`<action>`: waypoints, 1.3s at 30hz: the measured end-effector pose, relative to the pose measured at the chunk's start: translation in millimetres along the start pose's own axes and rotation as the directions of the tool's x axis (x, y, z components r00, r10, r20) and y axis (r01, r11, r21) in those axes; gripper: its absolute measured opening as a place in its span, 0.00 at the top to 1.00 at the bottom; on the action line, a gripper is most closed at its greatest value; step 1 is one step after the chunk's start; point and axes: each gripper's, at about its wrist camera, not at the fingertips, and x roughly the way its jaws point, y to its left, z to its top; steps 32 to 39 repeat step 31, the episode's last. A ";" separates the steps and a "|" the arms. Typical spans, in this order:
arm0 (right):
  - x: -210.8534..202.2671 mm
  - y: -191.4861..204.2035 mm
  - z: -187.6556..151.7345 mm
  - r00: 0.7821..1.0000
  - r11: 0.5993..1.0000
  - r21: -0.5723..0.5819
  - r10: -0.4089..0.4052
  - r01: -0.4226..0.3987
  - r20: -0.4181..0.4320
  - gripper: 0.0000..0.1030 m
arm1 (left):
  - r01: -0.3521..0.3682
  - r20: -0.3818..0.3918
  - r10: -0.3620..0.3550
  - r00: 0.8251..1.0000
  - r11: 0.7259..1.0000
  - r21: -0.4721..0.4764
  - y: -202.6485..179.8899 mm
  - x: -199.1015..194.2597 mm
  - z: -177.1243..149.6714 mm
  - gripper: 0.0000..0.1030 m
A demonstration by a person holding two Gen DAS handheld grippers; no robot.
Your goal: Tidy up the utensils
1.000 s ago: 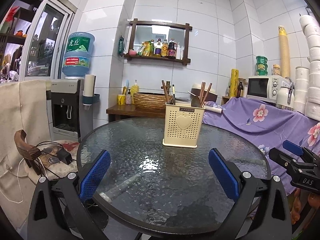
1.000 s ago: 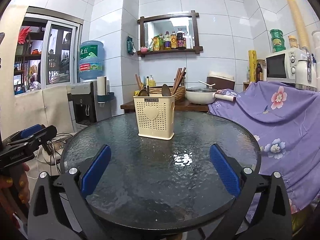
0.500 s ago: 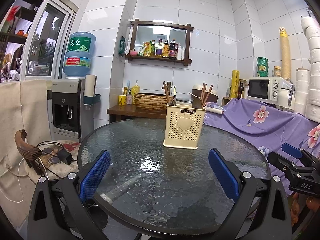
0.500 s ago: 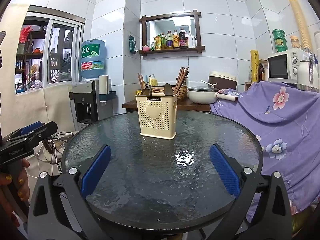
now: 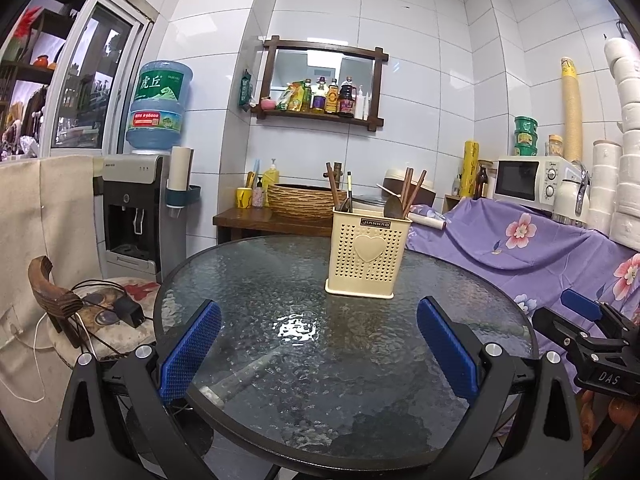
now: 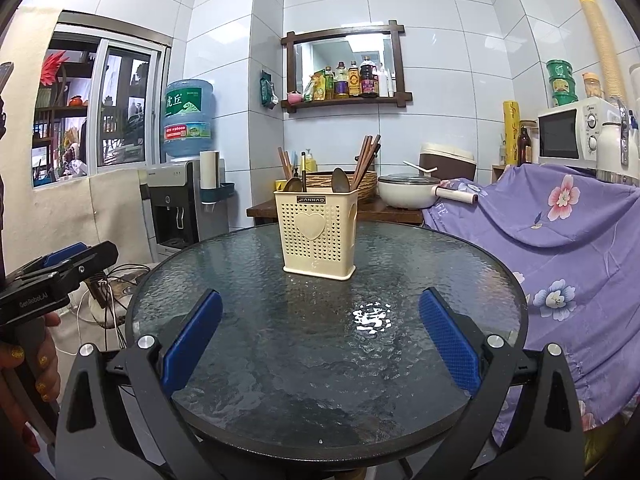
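A cream perforated utensil holder (image 5: 367,255) with a heart on its front stands upright on the round glass table (image 5: 256,280); it also shows in the right wrist view (image 6: 319,235). Brown chopsticks (image 6: 366,158) and spoons (image 6: 340,181) stand in it. My left gripper (image 5: 319,346) is open and empty, held over the table's near edge, well short of the holder. My right gripper (image 6: 320,338) is open and empty, likewise short of the holder. Each gripper shows from the side in the other's view, the right one (image 5: 580,334) and the left one (image 6: 60,270).
A purple flowered cloth (image 6: 560,248) covers furniture right of the table. A water dispenser (image 5: 132,216) and a stool with cables (image 5: 100,312) stand to the left. A wooden side table (image 5: 272,220) with a woven basket and a pot (image 6: 404,196) is behind.
Both grippers have shifted slightly, so the holder sits a little higher in both views. Both stay open and empty.
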 end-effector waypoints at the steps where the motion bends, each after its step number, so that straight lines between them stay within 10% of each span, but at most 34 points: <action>1: 0.2 0.3 0.0 1.000 1.000 0.000 0.000 0.000 0.000 0.06 | -0.002 -0.001 0.002 1.000 1.000 0.000 0.4 0.5 0.7 0.06; 39: 8.1 -1.3 -1.7 0.999 1.000 0.000 0.014 -0.014 -0.029 0.06 | -0.048 -0.061 0.050 0.997 0.998 0.038 -5.3 10.2 1.9 0.06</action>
